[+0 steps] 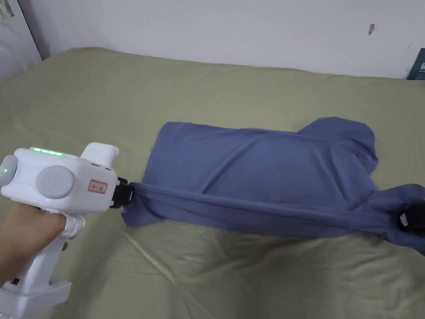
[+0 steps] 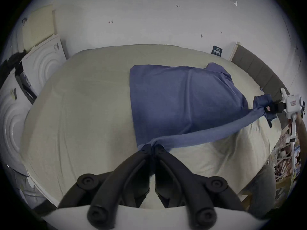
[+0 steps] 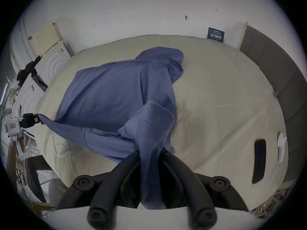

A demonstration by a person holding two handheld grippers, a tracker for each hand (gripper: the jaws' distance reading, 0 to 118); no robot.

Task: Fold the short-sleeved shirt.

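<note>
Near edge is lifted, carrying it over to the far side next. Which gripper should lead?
Probably left gripper: it pinches a clean hem corner of the shirt. Right gripper holds bunched sleeve cloth.

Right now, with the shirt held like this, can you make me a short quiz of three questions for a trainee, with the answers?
1. True or false: the left tool is shut on the blue shirt.
2. How does the shirt edge between the two tools look? A) pulled into a tight band B) hanging loose C) rolled into a ball
3. Fill in: the shirt lies on a green ____.

Key
1. True. The jaws pinch a bottom corner.
2. A. The near edge runs taut across to the right tool, which grips the sleeve end.
3. Bed; the far half of the shirt rests flat on it.
</note>
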